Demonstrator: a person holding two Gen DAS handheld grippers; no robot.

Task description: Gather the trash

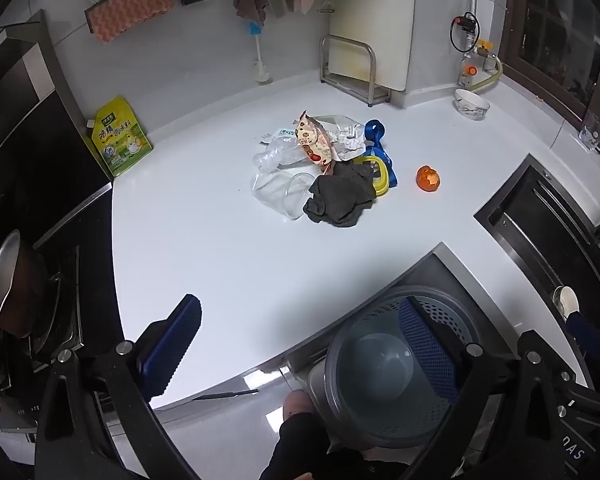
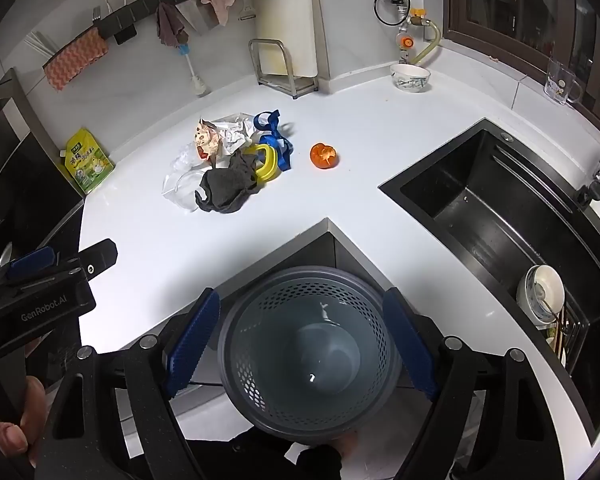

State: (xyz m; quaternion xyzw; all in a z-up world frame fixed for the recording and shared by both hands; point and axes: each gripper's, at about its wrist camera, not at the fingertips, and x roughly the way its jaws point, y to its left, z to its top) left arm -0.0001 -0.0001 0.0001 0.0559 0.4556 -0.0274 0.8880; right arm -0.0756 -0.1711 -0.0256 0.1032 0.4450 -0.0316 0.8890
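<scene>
A pile of trash lies mid-counter: a snack wrapper, crumpled clear plastic, a dark grey rag, a yellow ring and a blue strap. An orange peel lies apart to their right. A grey perforated bin stands on the floor below the counter corner. My left gripper is open and empty. My right gripper is open and empty above the bin. The left gripper also shows in the right wrist view.
White L-shaped counter. Black sink at right with bowls in it. A yellow-green refill pouch by the stove at left. A bowl, a glass mug and a metal rack stand at the back.
</scene>
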